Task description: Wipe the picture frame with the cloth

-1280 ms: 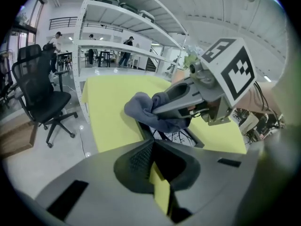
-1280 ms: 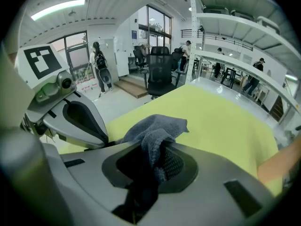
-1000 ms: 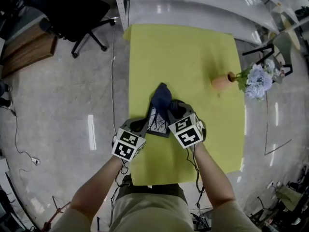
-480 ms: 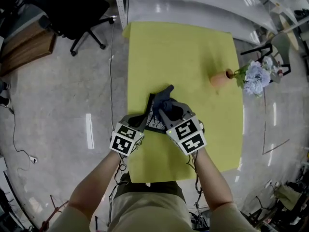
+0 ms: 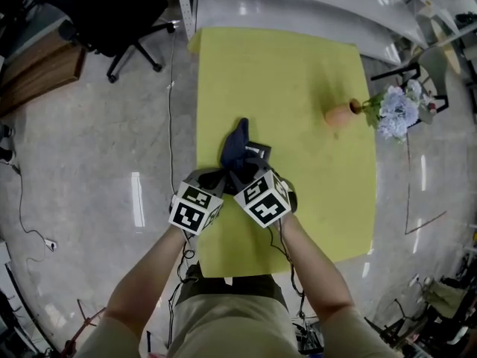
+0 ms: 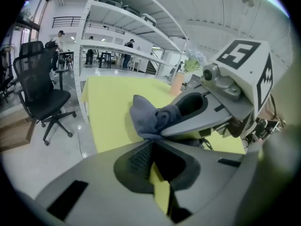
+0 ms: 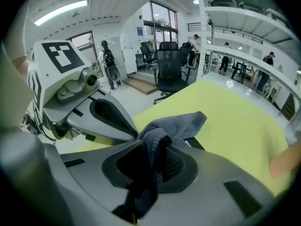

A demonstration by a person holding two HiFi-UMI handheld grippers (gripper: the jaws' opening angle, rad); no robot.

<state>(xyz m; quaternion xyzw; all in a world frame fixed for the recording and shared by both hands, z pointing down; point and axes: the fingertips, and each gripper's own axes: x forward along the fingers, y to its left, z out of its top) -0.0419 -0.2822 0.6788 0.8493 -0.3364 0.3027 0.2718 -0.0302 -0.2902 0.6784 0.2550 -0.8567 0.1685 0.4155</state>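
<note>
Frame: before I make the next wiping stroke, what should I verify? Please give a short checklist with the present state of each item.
1. Right gripper shut on cloth: ok.
2. Left gripper gripping frame: ok, as far as its view shows.
3. Cloth touching the frame's face: cannot tell, the grippers hide it.
4. Vase well apart from both grippers: ok.
5. Frame over the table, not past its edge: ok.

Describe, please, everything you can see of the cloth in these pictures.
The cloth is dark blue-grey, soft and nappy like terry, crumpled into folds. The right gripper is shut on its middle: one end trails back between the jaws, the other pokes out ahead, above the yellow table. In the head view it lies bunched over the picture frame, which the left gripper holds.
</note>
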